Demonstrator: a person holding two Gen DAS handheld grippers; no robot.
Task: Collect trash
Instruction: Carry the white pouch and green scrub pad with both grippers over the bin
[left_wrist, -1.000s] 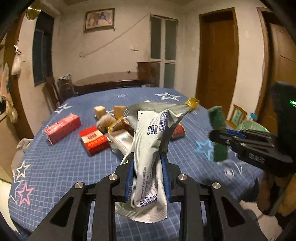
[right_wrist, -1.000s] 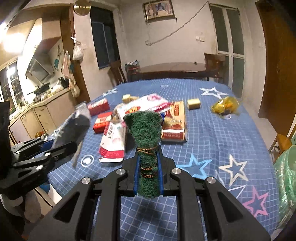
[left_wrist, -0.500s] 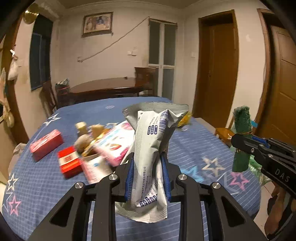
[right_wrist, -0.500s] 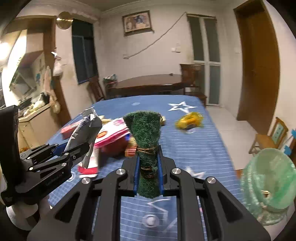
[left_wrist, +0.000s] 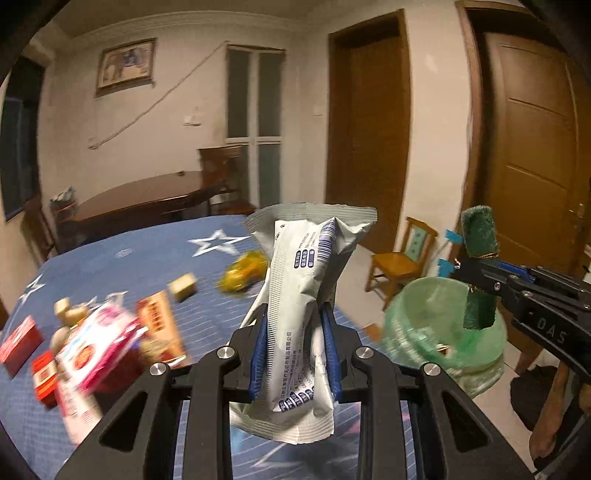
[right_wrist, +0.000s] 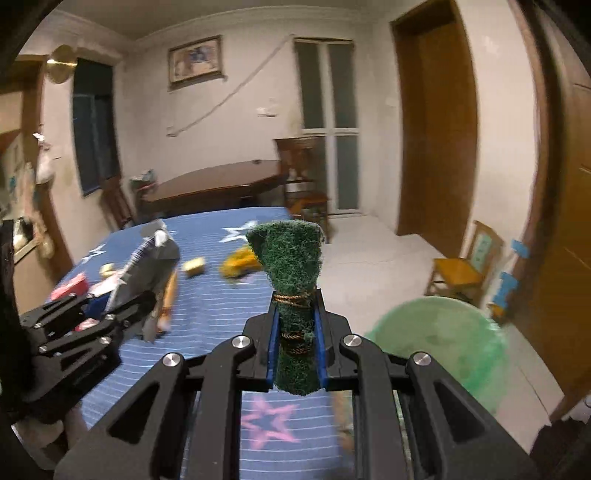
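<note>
My left gripper (left_wrist: 293, 350) is shut on a crumpled silver-white wrapper (left_wrist: 303, 295) that stands up between its blue pads. My right gripper (right_wrist: 297, 350) is shut on a rolled green scouring pad (right_wrist: 288, 266) tied with brown string. From the left wrist view the right gripper (left_wrist: 480, 291) holds the green scouring pad (left_wrist: 478, 236) above a bin lined with a green bag (left_wrist: 443, 332) beside the table. In the right wrist view that green-bagged bin (right_wrist: 439, 343) is at the lower right, and the left gripper (right_wrist: 147, 306) carries the wrapper (right_wrist: 147, 262) at the left.
A table with a blue star-patterned cloth (left_wrist: 140, 266) holds several boxes and packets, a yellow wrapper (left_wrist: 243, 273) and a small tan block (left_wrist: 183, 288). A small wooden chair (left_wrist: 402, 258) stands by brown doors (left_wrist: 373, 129). A dark wooden table (right_wrist: 214, 184) is behind.
Both grippers have swung right along the table toward the green-bagged bin, which has come into view. The wrapper and the scouring pad stay held.
</note>
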